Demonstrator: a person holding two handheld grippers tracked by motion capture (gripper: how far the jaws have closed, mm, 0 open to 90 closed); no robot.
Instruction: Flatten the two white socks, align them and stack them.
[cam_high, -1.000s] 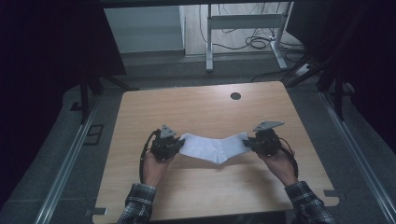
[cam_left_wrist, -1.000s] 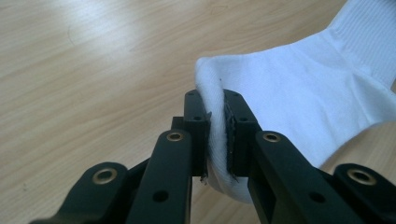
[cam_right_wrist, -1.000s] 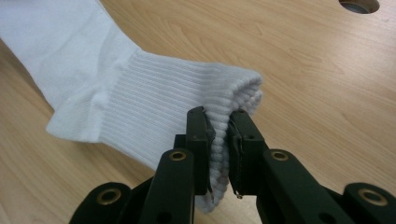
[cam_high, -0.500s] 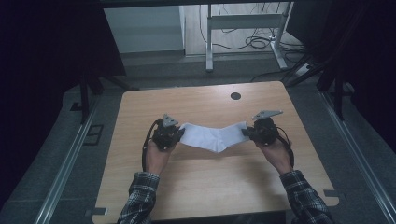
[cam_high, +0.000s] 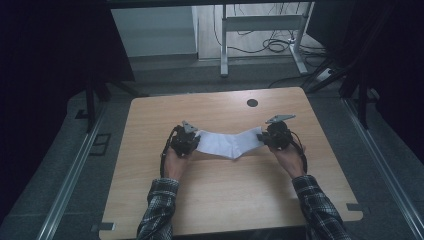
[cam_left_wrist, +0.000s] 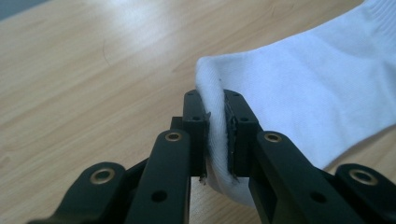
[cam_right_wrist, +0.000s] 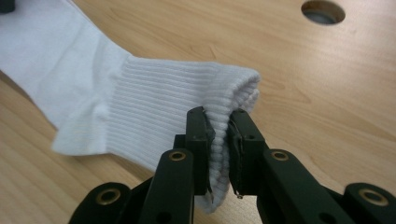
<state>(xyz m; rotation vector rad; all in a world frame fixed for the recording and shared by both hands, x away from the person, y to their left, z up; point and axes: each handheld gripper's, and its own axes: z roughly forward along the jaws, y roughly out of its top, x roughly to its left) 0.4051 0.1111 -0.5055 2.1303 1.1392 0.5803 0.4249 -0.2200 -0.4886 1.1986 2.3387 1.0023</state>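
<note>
A white sock (cam_high: 227, 142) hangs stretched between my two grippers over the middle of the wooden table (cam_high: 215, 200). My left gripper (cam_high: 192, 142) is shut on the sock's smooth toe end (cam_left_wrist: 299, 88), with fabric pinched between its jaws (cam_left_wrist: 215, 135). My right gripper (cam_high: 265, 137) is shut on the ribbed cuff (cam_right_wrist: 187, 102), the folded edge squeezed between its pads (cam_right_wrist: 219, 149). The sock's middle sags down towards the tabletop.
A round cable hole (cam_high: 252, 103) sits in the table near its far edge, also seen in the right gripper view (cam_right_wrist: 323, 11). Beyond the table stands a metal frame (cam_high: 260, 30) with cables on the floor. Rails run along both sides of the table.
Both grippers have carried the sock away from me towards the middle of the table, still stretched between them. Both grips are unchanged.
</note>
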